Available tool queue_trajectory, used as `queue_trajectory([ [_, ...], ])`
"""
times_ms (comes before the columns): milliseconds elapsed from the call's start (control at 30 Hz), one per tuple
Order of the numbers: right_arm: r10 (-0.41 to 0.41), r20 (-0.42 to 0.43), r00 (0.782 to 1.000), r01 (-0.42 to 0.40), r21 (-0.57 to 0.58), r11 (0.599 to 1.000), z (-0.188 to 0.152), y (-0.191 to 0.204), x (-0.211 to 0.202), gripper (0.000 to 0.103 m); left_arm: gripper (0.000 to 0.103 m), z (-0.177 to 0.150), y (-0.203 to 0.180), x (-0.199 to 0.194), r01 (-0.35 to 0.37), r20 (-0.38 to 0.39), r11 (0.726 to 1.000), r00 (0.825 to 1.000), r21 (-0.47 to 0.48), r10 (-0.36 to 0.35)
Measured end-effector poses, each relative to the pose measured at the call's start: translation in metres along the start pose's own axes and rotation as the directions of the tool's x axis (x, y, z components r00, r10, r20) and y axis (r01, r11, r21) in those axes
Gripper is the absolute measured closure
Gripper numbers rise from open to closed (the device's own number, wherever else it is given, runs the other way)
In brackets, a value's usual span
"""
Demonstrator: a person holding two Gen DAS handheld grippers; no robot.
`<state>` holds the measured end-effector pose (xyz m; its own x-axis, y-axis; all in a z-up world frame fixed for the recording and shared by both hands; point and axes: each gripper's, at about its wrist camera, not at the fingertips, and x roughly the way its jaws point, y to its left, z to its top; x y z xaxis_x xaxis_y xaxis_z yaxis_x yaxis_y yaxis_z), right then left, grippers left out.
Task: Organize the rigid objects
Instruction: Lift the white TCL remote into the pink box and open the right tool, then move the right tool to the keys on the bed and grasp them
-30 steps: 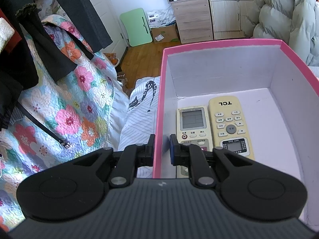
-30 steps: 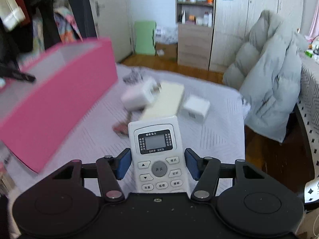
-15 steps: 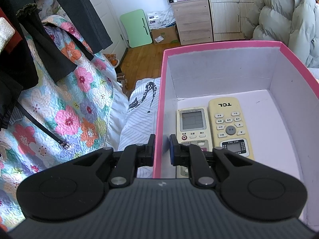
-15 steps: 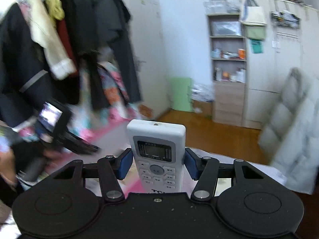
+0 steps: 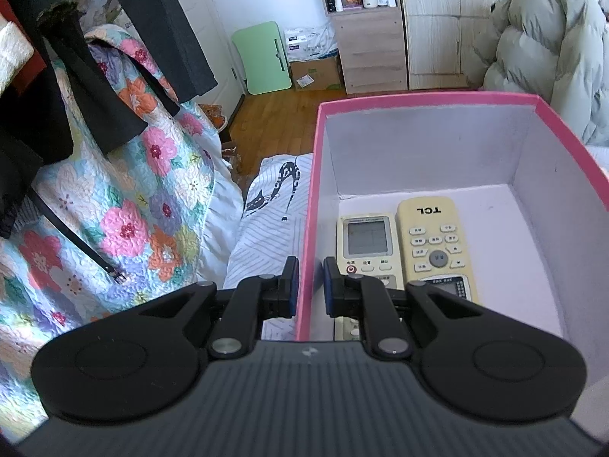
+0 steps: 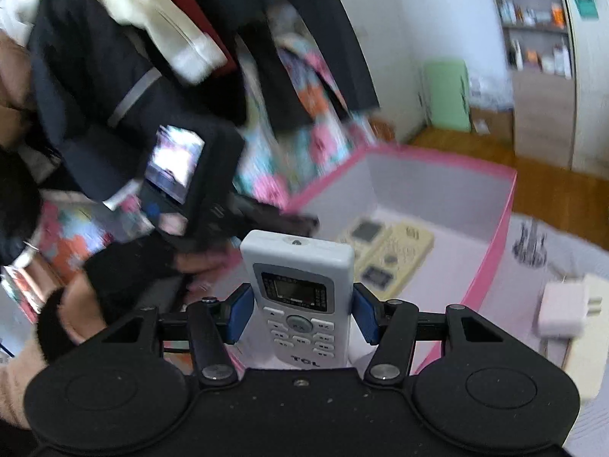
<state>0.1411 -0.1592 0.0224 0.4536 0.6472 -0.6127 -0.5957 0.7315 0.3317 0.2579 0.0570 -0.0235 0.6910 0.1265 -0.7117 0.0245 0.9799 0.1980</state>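
Pink box (image 5: 306, 228) wall is clamped by the left gripper (image 5: 307, 285); a white remote (image 6: 300, 297) is held in the right gripper (image 6: 298, 314) near it.

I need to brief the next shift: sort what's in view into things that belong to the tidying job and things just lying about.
Part of the job:
- pink box, its wall pinched by the left gripper
- two yellowed remotes inside it
- white remote in the right gripper
- white charger on the bed

Lying about:
- hanging clothes
- floral quilt
- puffer coat

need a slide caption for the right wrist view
Right tool carries a white remote toward the pink box, where two remotes already lie.
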Motion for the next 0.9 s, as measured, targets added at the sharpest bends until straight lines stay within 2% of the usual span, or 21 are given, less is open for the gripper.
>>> queue_trajectory([
  [100, 0.007, -0.081, 0.997, -0.006, 0.019, 1.000, 0.003, 0.002, 0.021, 0.042, 0.091, 0.001, 0.002, 0.001, 0.009, -0.003, 1.000, 1.000, -0.011, -0.009],
  [200, 0.080, -0.150, 0.985, -0.064, 0.104, 0.992, 0.004, -0.002, 0.041, 0.042, 0.091, 0.000, 0.002, 0.001, 0.007, 0.002, 1.000, 1.000, -0.014, -0.007],
  [333, 0.184, -0.222, 0.958, -0.130, 0.240, 0.962, 0.003, -0.011, 0.070, 0.042, 0.090, 0.000, 0.006, 0.000, 0.015, 0.013, 0.999, 1.000, -0.043, -0.014],
  [433, 0.193, -0.250, 0.949, -0.103, 0.332, 0.938, 0.002, -0.017, 0.090, 0.047, 0.090, 0.000, 0.009, -0.001, 0.027, 0.016, 0.998, 1.000, -0.060, -0.027],
  [500, 0.144, -0.250, 0.957, -0.053, 0.338, 0.940, 0.002, -0.016, 0.095, 0.046, 0.090, 0.000, 0.007, -0.002, 0.024, 0.017, 0.998, 1.000, -0.052, -0.023],
  [567, 0.079, -0.246, 0.966, 0.003, 0.316, 0.949, 0.001, -0.014, 0.096, 0.041, 0.090, -0.001, 0.004, -0.003, 0.014, 0.019, 0.999, 1.000, -0.036, -0.013],
  [633, 0.010, -0.227, 0.974, 0.047, 0.246, 0.968, 0.001, -0.002, 0.087, 0.040, 0.090, -0.001, 0.003, -0.003, 0.004, 0.021, 1.000, 1.000, -0.024, -0.004],
  [800, -0.020, -0.076, 0.997, 0.034, 0.193, 0.981, -0.007, 0.013, 0.031, 0.039, 0.090, 0.001, 0.005, -0.002, 0.010, 0.022, 0.999, 1.000, -0.034, -0.010],
  [900, -0.073, 0.011, 0.997, 0.069, 0.178, 0.982, -0.014, 0.007, -0.006, 0.039, 0.090, 0.000, 0.005, -0.002, 0.008, 0.025, 1.000, 1.000, -0.030, -0.007],
])
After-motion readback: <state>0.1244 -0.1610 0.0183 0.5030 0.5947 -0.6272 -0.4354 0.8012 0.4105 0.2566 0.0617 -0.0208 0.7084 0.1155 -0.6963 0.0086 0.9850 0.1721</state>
